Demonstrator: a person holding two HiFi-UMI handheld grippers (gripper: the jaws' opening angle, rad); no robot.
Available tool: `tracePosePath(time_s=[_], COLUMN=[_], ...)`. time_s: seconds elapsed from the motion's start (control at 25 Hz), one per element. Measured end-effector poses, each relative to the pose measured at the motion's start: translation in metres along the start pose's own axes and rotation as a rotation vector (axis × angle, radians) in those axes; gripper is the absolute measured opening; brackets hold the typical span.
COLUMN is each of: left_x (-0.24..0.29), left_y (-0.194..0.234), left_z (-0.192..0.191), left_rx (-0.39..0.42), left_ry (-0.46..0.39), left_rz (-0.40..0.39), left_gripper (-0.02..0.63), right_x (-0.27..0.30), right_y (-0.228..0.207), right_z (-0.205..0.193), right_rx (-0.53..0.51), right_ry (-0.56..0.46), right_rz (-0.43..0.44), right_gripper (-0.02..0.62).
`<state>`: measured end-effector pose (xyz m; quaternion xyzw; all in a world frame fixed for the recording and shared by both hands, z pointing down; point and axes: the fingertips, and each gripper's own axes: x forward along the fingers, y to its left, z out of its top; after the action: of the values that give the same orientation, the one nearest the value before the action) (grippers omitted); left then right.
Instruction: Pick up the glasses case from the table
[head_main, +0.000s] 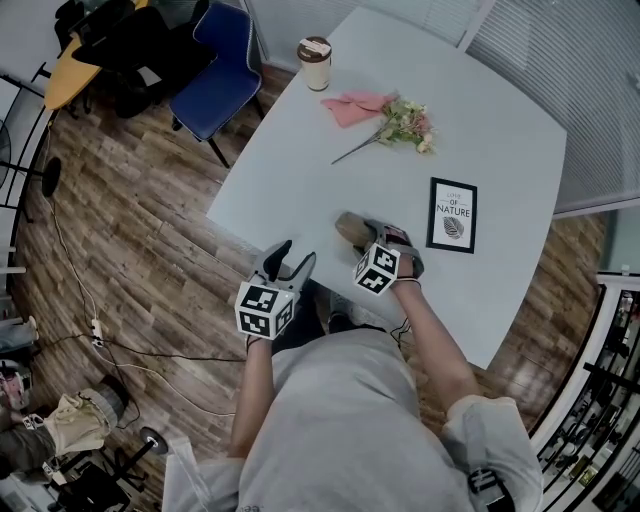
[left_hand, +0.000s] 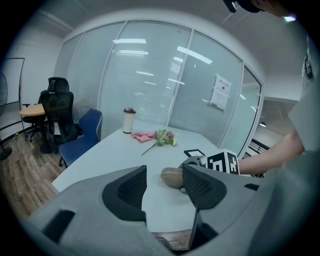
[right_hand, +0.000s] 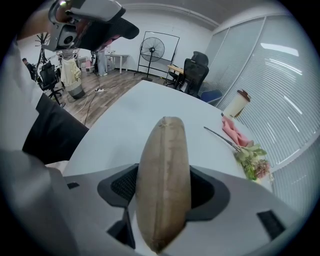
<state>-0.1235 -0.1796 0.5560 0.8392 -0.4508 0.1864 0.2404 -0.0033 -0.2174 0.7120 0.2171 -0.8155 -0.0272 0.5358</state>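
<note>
A pale tabletop (head_main: 480, 110) stands on a wooden floor (head_main: 120, 230). A blue chair (head_main: 222, 70) is at its far side and blinds (head_main: 580, 80) run along the walls.

The right gripper (head_main: 388, 238) reaches over the near edge of the tabletop. Its jaws are clamped on the case (head_main: 352, 229), one jaw on each long side, and the brown case sticks out ahead of them. The case seems just above the tabletop, but I cannot tell if it touches.

The left gripper (head_main: 296, 254) is held beside the right one, at the edge, with its jaws apart and nothing between them.

Far ahead of the right gripper lie flowers (head_main: 405, 122), a pink napkin (head_main: 355, 105) and a cup (head_main: 314, 62). A framed print (head_main: 452, 214) lies just to its right. Only the right gripper view shows a fan (right_hand: 155, 50) across the room.
</note>
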Motion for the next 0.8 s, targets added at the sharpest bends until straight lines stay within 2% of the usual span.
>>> tracePosePath(time_s=[0.44, 0.8], left_x=[-0.01, -0.018], left_y=[-0.001, -0.005], left_z=[-0.005, -0.007], left_rx=[-0.003, -0.011], left_ry=[-0.006, -0.022], left_rz=[0.01, 0.024], left_gripper=[0.221, 0.221], right_x=[-0.007, -0.029], right_y=[0.007, 0.014], right_z=[0.009, 0.036], right_rx=[0.07, 0.124], right_ry=[-0.02, -0.112], right_rz=[0.014, 0.013], right_gripper=[0.278, 0.278])
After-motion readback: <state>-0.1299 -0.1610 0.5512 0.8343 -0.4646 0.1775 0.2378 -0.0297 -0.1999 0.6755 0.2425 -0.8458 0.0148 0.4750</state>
